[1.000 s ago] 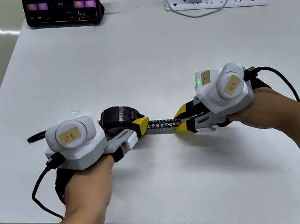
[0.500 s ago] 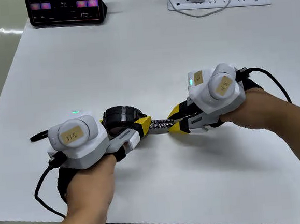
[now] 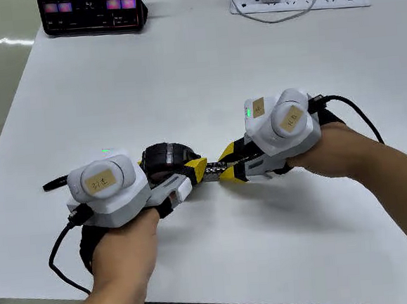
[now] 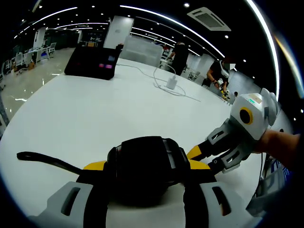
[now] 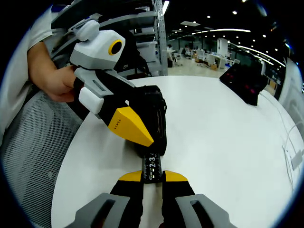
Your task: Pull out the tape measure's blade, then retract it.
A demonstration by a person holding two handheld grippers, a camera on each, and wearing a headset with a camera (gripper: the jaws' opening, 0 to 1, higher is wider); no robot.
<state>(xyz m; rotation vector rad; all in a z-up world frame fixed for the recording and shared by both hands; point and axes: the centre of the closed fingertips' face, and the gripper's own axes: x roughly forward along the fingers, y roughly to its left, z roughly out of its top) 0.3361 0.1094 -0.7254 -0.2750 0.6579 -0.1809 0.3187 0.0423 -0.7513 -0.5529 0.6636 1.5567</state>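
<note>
A black tape measure (image 3: 163, 159) lies on the white table (image 3: 204, 74), and my left gripper (image 3: 184, 171) is shut on its body (image 4: 142, 166). A short stretch of black blade (image 5: 152, 165) with white numbers runs out of the case (image 5: 151, 118). My right gripper (image 3: 226, 166) is shut on the blade's end, its yellow-tipped fingers (image 5: 175, 178) close to the case. Between the two grippers the blade (image 3: 212, 168) shows as a short strip. From the right of the left gripper view, the right gripper (image 4: 204, 154) comes in.
A black device with a lit screen (image 3: 90, 9) stands at the table's far left. A white power strip (image 3: 297, 1) with a plugged charger and cable lies at the far edge. A black cord (image 4: 42, 160) trails left of the tape measure. People stand in the background.
My right gripper has moved left toward the tape measure with the blade's end in it, so the exposed blade is now much shorter. The left gripper has kept its hold.
</note>
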